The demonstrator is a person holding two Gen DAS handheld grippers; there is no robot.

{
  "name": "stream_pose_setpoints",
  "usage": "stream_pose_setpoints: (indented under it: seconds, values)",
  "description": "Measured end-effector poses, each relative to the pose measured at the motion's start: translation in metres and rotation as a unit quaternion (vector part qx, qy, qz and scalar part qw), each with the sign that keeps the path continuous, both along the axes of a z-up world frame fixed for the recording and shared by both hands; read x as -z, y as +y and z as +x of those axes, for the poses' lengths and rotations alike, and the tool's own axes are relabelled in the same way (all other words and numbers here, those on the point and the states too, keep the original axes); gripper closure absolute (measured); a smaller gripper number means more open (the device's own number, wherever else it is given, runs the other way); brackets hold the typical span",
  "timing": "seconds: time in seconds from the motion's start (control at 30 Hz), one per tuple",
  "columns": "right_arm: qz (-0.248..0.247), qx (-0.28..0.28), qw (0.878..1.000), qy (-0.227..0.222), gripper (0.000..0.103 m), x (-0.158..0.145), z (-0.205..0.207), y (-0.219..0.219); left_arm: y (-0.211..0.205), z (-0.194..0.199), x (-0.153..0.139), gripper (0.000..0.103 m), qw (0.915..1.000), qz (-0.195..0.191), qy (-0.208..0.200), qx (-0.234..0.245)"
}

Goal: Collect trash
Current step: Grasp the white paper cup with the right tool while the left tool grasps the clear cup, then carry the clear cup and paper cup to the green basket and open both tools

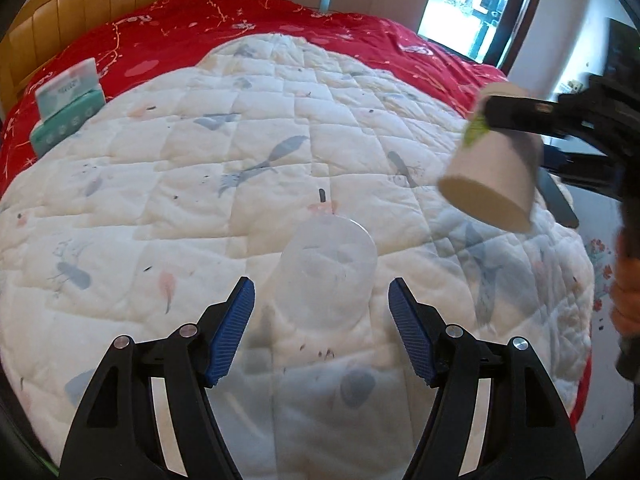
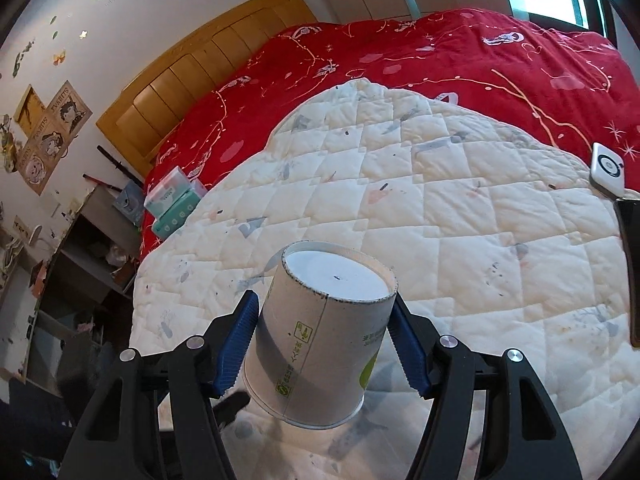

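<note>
A clear plastic cup (image 1: 326,264) lies on the white quilt (image 1: 200,184), its round end facing away. My left gripper (image 1: 322,304) is open, its blue pads on either side of the cup's near part, not touching it. My right gripper (image 2: 324,316) is shut on a white paper cup (image 2: 320,336) with green print, held upside down above the quilt (image 2: 460,216). In the left wrist view the paper cup (image 1: 492,176) and the right gripper (image 1: 520,114) hang in the air at the right.
A green tissue pack (image 1: 66,110) sits at the quilt's left edge on the red bedspread (image 1: 280,20); it shows in the right view (image 2: 174,206) too. A white device (image 2: 608,170) lies at the right. Cluttered shelves (image 2: 92,256) stand left of the bed.
</note>
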State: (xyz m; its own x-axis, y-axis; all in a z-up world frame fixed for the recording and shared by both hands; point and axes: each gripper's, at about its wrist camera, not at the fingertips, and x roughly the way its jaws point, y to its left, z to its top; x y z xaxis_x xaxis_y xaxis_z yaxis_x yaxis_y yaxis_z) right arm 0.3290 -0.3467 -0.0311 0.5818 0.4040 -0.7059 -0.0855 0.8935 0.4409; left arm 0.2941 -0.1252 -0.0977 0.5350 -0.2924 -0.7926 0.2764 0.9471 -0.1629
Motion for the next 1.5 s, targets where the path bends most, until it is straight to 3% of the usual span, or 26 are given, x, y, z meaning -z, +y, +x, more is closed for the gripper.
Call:
stream_pose_setpoints:
  seconds: [0.1,0.3,0.53,0.8,0.97,1.2,1.33,1.5]
  values:
    - [0.001,0.001,1.000,0.002,0.041,-0.001,-0.007,-0.006,-0.002,0.008,0.006,0.047,1.0000,-0.007,0.004,-0.005]
    - [-0.017,-0.009,1.000,-0.012,0.041,-0.008,-0.031,-0.005,0.004,-0.004,-0.006,0.049,0.9996,-0.019,-0.016,-0.011]
    - [-0.033,-0.046,0.998,-0.037,0.041,-0.020,-0.079,0.027,0.051,-0.066,-0.042,0.049,0.9969,-0.044,-0.045,-0.048]
    - [-0.030,-0.122,0.990,-0.063,0.041,-0.034,-0.139,0.095,0.120,-0.157,-0.070,0.049,0.9903,-0.024,-0.066,-0.120]
    - [-0.024,-0.174,0.982,-0.067,0.040,-0.036,-0.172,0.146,0.178,-0.221,-0.077,0.049,0.9794,-0.013,-0.071,-0.189]
    - [-0.017,-0.229,0.971,-0.069,0.040,-0.036,-0.200,0.208,0.259,-0.300,-0.067,0.049,0.9569,0.014,-0.058,-0.284]
    - [-0.017,-0.255,0.964,-0.065,0.040,-0.033,-0.210,0.236,0.293,-0.324,-0.053,0.049,0.9445,0.025,-0.045,-0.325]
    - [-0.017,-0.286,0.956,-0.063,0.040,-0.033,-0.221,0.268,0.331,-0.342,-0.027,0.048,0.9295,0.011,-0.013,-0.369]
